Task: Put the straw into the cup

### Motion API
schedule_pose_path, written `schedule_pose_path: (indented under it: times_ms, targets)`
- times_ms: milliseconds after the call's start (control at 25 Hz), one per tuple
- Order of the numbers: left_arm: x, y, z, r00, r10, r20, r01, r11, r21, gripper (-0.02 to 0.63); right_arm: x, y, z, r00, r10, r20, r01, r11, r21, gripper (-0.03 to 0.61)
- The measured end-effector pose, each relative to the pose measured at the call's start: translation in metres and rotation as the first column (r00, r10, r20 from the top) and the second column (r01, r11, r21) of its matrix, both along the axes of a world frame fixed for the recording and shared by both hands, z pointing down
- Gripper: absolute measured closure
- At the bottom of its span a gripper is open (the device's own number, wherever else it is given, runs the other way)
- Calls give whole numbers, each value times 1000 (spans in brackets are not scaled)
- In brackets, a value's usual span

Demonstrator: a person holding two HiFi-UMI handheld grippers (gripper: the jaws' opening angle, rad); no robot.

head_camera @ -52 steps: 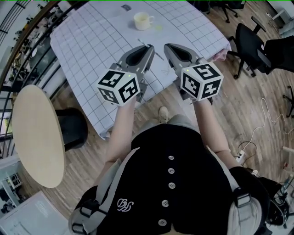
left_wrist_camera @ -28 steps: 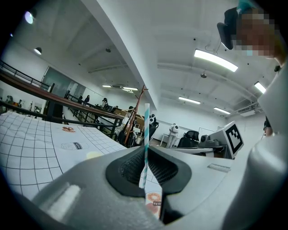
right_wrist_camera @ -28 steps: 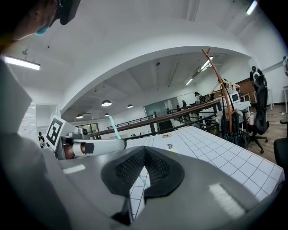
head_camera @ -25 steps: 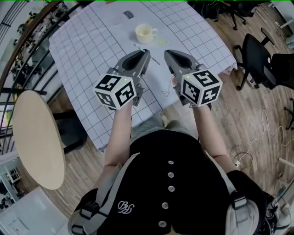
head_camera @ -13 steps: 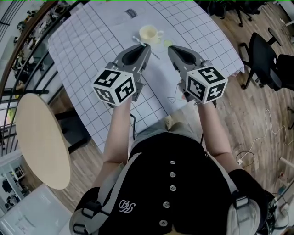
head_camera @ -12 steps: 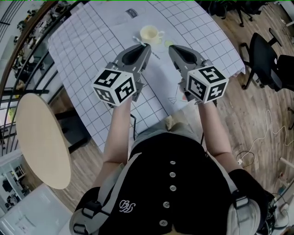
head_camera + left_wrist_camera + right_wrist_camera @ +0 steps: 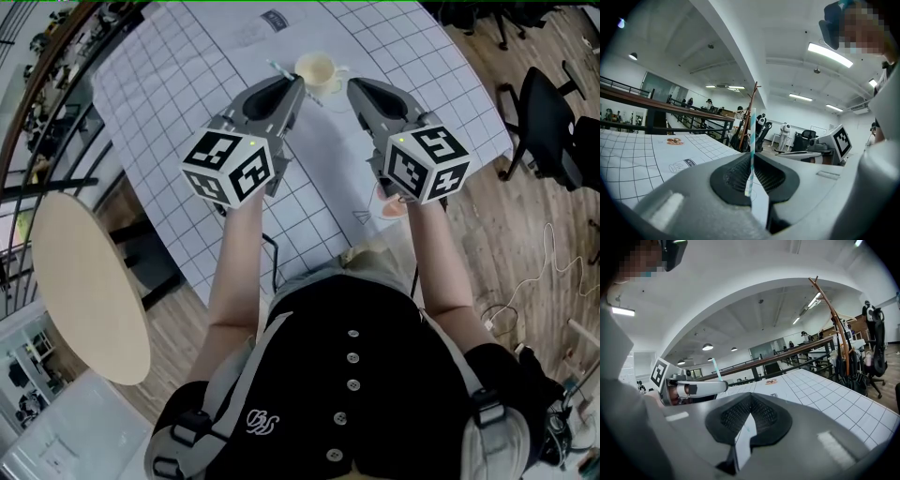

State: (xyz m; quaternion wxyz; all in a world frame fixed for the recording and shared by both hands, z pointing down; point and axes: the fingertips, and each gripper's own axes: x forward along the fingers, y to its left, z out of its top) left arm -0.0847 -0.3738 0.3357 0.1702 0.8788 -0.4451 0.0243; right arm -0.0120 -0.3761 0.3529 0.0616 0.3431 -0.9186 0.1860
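A pale yellow cup [image 7: 317, 67] stands on the checked tablecloth [image 7: 178, 84], far of both grippers. My left gripper [image 7: 284, 86] is shut on a teal-and-white striped straw [image 7: 751, 140], which stands upright between its pads. In the head view the straw's tip [image 7: 275, 67] sticks out just left of the cup. My right gripper [image 7: 359, 87] hovers to the right of the cup, its jaws together with nothing in them. In the right gripper view the left gripper [image 7: 693, 388] shows with the straw [image 7: 716, 375] rising from it.
A round wooden table [image 7: 80, 281] stands to the left on the wooden floor. A black office chair [image 7: 548, 122] is at the right. A railing [image 7: 656, 105] runs beyond the table's far side.
Both grippers have moved forward over the table towards the cup, the left one carrying the straw. The straw tip now lies beside the cup.
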Motion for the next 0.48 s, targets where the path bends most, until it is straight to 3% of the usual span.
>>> schedule_pose_path:
  times_ms: [480]
  targets:
    - [-8,-40,24,1000,31,-5,-31,999,-22,594,-19,-26,33,1000,6,-11,-7,999,-51,578]
